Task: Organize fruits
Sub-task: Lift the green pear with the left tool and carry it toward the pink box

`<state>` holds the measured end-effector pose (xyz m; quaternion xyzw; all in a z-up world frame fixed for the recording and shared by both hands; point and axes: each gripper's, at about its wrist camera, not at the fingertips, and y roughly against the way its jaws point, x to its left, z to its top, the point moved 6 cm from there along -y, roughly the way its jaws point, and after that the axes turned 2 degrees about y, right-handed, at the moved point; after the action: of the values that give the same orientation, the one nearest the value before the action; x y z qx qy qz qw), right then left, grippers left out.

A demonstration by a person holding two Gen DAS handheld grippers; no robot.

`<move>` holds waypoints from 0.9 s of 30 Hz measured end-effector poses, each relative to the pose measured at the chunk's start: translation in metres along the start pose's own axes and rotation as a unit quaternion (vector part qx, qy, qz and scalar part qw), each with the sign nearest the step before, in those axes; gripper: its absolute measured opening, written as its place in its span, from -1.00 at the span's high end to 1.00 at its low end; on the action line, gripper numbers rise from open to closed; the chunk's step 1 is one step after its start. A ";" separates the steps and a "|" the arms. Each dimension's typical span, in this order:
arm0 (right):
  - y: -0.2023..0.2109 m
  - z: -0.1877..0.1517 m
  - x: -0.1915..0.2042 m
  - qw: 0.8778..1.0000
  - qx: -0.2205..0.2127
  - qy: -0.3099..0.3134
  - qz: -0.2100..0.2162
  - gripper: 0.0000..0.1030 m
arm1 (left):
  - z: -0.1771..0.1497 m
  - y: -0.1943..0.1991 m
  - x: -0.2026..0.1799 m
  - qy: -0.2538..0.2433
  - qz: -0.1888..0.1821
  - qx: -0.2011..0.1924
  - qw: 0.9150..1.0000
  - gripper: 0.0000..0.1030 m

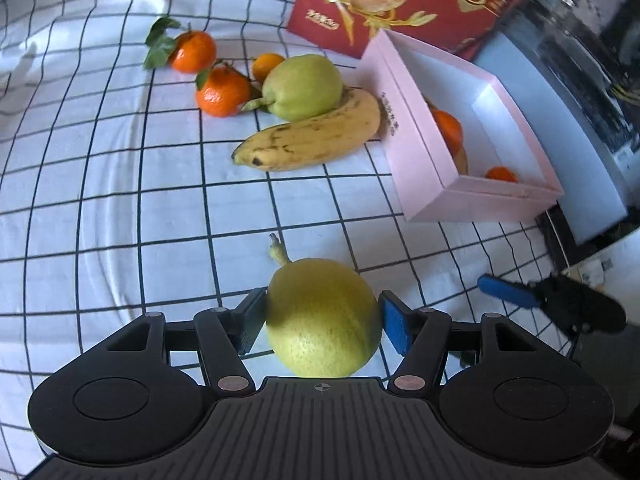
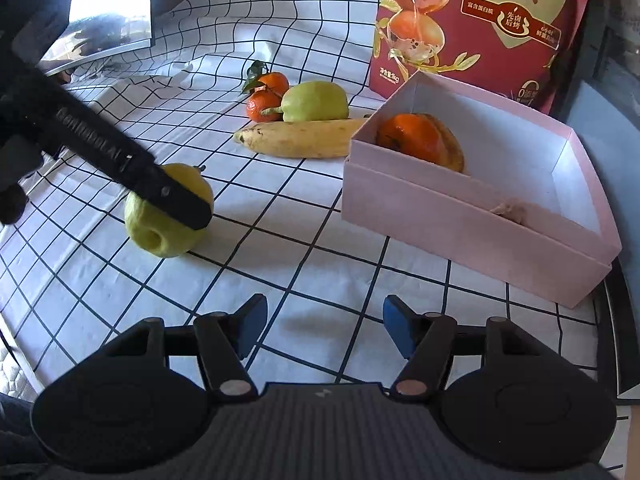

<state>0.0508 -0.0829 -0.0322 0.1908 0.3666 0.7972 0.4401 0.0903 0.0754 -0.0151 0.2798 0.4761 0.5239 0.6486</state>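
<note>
A yellow-green pear (image 1: 322, 320) sits stem-forward between the blue pads of my left gripper (image 1: 322, 316), which is shut on it. From the right wrist view that pear (image 2: 160, 228) is low on the checked cloth, with a black left finger (image 2: 176, 200) across it. My right gripper (image 2: 324, 320) is open and empty over the cloth, and it shows at the right edge (image 1: 552, 304) in the left wrist view. A banana (image 1: 316, 136), a green pear (image 1: 304, 86) and three tangerines (image 1: 222, 90) lie together. The pink box (image 2: 440, 216) holds a tangerine (image 2: 412, 136) and a brownish fruit (image 2: 452, 148).
A red printed bag (image 2: 480, 20) stands behind the pink box (image 1: 424, 160). A dark shiny screen (image 2: 100, 12) leans at the far left. The checked cloth (image 2: 300, 248) ends just right of the box, where a white block (image 1: 552, 132) and dark clutter stand.
</note>
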 end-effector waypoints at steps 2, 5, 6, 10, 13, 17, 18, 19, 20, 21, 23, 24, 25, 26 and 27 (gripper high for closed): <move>0.001 -0.001 0.001 1.000 0.000 0.001 -0.001 -0.27 | 0.002 -0.001 0.002 0.009 -0.002 0.002 1.000 -0.30; 0.002 -0.004 -0.001 1.000 0.001 0.001 -0.003 -0.27 | 0.007 -0.004 0.006 0.026 -0.008 0.004 1.000 -0.31; 0.003 -0.004 -0.001 1.000 0.001 0.000 -0.004 -0.27 | 0.008 -0.006 0.008 0.035 -0.012 0.005 0.999 -0.31; 0.004 -0.007 -0.004 1.000 0.002 -0.004 -0.008 -0.27 | 0.015 -0.008 0.010 0.050 -0.016 -0.004 0.999 -0.30; 0.005 -0.008 -0.004 1.000 0.003 -0.003 -0.009 -0.26 | 0.017 -0.005 0.003 0.029 -0.005 -0.033 0.999 -0.30; 0.005 -0.010 -0.002 1.000 0.006 -0.004 -0.010 -0.26 | 0.016 0.003 -0.005 -0.006 0.010 -0.075 0.997 -0.30; 0.005 -0.010 -0.002 1.000 0.006 -0.004 -0.011 -0.26 | 0.016 0.005 -0.005 -0.013 0.016 -0.082 0.996 -0.30; 0.005 -0.010 -0.002 1.000 0.006 -0.003 -0.010 -0.26 | 0.015 0.007 -0.006 -0.020 0.022 -0.089 0.996 -0.31; 0.005 -0.010 -0.001 1.000 0.006 -0.002 -0.010 -0.26 | 0.013 0.009 -0.006 -0.025 0.025 -0.093 0.995 -0.31; 0.004 -0.009 -0.002 1.000 0.006 -0.001 -0.010 -0.27 | 0.011 0.010 -0.006 -0.028 0.025 -0.097 0.995 -0.31; 0.004 -0.009 -0.002 1.000 0.006 0.000 -0.009 -0.26 | 0.007 0.012 -0.007 -0.035 0.025 -0.104 0.994 -0.31; 0.004 -0.008 -0.002 1.000 0.006 0.001 -0.008 -0.26 | 0.004 0.013 -0.007 -0.038 0.026 -0.107 0.993 -0.31; 0.004 -0.009 -0.002 1.000 0.006 0.001 -0.008 -0.26 | 0.001 0.014 -0.007 -0.040 0.028 -0.108 0.993 -0.31; 0.004 -0.008 -0.002 1.000 0.006 0.002 -0.007 -0.27 | -0.002 0.014 -0.006 -0.042 0.029 -0.110 0.993 -0.31; 0.004 -0.008 -0.001 1.000 0.006 0.003 -0.007 -0.27 | -0.005 0.014 -0.005 -0.042 0.030 -0.111 0.992 -0.31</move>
<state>0.0442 -0.0887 -0.0346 0.1887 0.3739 0.7923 0.4437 0.0800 0.0741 -0.0028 0.2416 0.3788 0.5805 0.6791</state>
